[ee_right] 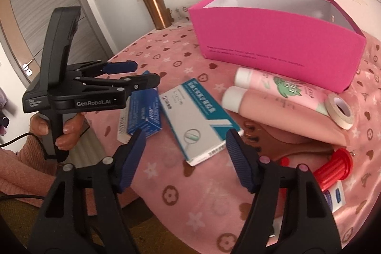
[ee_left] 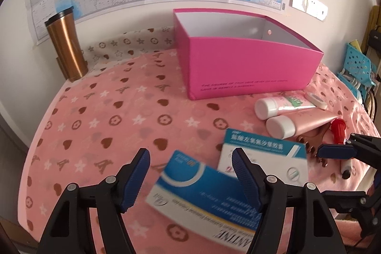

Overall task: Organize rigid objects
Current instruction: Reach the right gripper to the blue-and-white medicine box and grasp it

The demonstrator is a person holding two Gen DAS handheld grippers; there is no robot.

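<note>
My left gripper (ee_left: 190, 179) is open just above a blue and white medicine box (ee_left: 202, 192), which also shows in the right wrist view (ee_right: 144, 116). A teal and white medicine box (ee_left: 264, 158) lies beside it and shows in the right wrist view (ee_right: 202, 120). My right gripper (ee_right: 184, 158) is open and empty, hovering above the near edge of that teal box. An open pink box (ee_left: 245, 68) stands behind, seemingly empty. Two pink tubes (ee_right: 281, 87) lie in front of it.
A copper tumbler (ee_left: 66, 44) stands at the back left. A tape roll (ee_right: 339, 111), a brown comb-like thing (ee_left: 314, 142), a red-capped item (ee_right: 333, 168) and a marker (ee_left: 346, 168) lie at the right. A pink blanket (ee_left: 107, 123) covers the table. A blue basket (ee_left: 359, 66) stands beyond the right edge.
</note>
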